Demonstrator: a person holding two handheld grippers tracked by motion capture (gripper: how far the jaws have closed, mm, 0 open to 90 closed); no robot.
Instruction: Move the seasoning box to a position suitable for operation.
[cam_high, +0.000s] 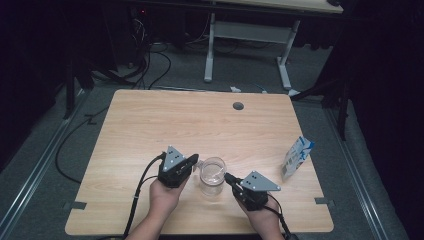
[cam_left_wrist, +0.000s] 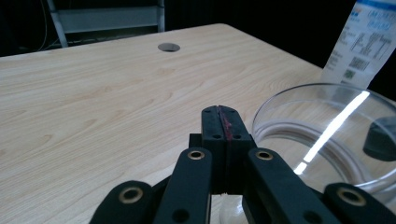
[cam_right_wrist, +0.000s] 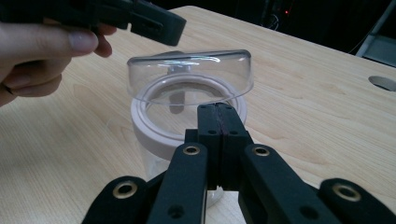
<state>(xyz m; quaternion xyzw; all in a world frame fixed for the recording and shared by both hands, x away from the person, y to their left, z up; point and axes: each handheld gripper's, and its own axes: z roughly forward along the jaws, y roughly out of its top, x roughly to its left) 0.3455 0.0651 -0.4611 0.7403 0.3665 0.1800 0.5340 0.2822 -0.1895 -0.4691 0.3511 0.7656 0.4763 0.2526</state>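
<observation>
A clear jar (cam_high: 212, 176) stands near the table's front edge, between my two grippers. In the right gripper view the jar (cam_right_wrist: 154, 154) has a white collar (cam_right_wrist: 140, 122) and a clear domed lid (cam_right_wrist: 191, 77) over it. My left gripper (cam_high: 194, 159) is at the jar's left, jaws shut and empty, its tip close to the lid. In its own view the left gripper (cam_left_wrist: 219, 119) points past the lid (cam_left_wrist: 322, 135). My right gripper (cam_high: 228, 177) is at the jar's right, also shut on nothing. Its tip (cam_right_wrist: 218, 114) is right up against the collar.
A white and blue pouch (cam_high: 297, 156) stands near the table's right edge, also seen as the pouch (cam_left_wrist: 364, 42). A round cable hole (cam_high: 238, 106) lies in the tabletop (cam_high: 165, 120) at the back. A white desk frame (cam_high: 210, 45) and cables are on the floor beyond.
</observation>
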